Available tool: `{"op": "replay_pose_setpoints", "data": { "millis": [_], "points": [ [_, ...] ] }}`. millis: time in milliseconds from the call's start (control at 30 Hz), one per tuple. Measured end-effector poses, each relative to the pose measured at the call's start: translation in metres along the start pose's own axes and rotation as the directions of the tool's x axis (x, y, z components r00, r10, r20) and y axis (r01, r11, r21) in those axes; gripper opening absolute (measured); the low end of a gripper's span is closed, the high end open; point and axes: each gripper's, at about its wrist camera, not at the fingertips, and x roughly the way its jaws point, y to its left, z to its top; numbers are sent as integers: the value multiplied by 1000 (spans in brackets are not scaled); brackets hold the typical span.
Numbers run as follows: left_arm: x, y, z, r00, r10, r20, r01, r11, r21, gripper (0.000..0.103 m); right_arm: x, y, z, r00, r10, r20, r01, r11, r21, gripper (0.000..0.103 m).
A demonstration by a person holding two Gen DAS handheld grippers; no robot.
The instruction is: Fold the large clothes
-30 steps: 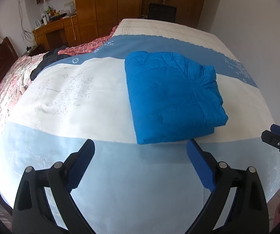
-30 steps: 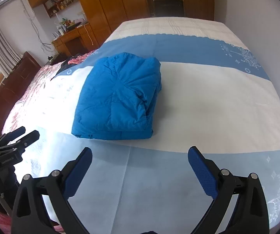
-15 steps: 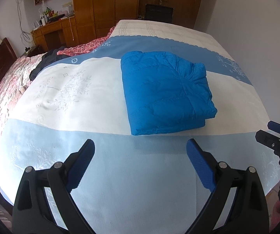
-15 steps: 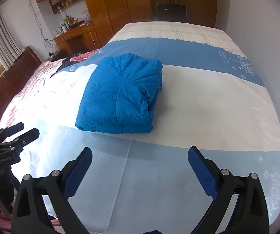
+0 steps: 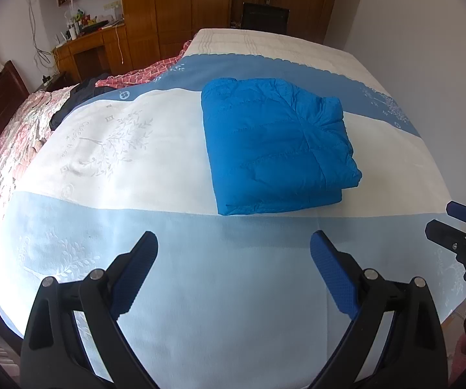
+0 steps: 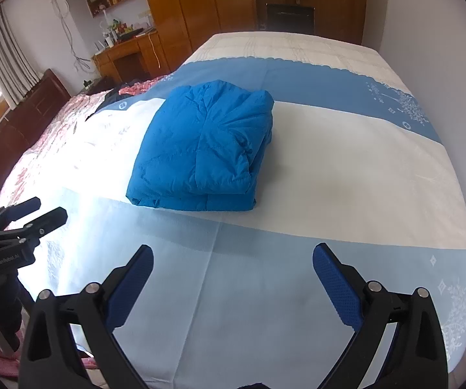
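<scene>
Basically folded: the blue puffer jacket (image 5: 275,142) sits as a squarish stacked bundle on the white band of the bed cover (image 5: 119,168), its far edge reaching onto the darker blue band. Layers are visible along the jacket's near edge and at the bunched corner on its right side in the left wrist view; that corner looks puffier than the rest.

Left gripper (image 5: 234,267) is on the near side of the jacket, over the pale blue band, well apart from the fabric, jaws spread wide, holding nothing. Right gripper (image 6: 233,278) likewise near side of the jacket, apart from it, jaws wide, nothing between the pads. Each gripper shows at the edge of the other's view.

Judgement: the fold looks done or close to it, and the step in hand is clearing away or a last tidy. To do it well, keep both tools off the bundle so the slippery quilted shell does not slide open. If tidying, press down on the bulging corner instead of pinching one layer; lifting a single layer would likely unroll the stack.

Beyond the jacket, to its left: pink floral bedding (image 5: 3,149), dark garment (image 5: 71,103), wooden desk (image 5: 97,48).
</scene>
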Motion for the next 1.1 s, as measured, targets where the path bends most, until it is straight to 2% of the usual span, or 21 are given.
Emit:
{"op": "replay_pose_setpoints", "data": {
  "millis": [1100],
  "points": [
    [5, 7, -1, 1000, 1, -23, -1, 1000, 12, 94, 6, 1, 0, 1000, 9, -14, -9, 1000, -8, 99]
  ]
}}
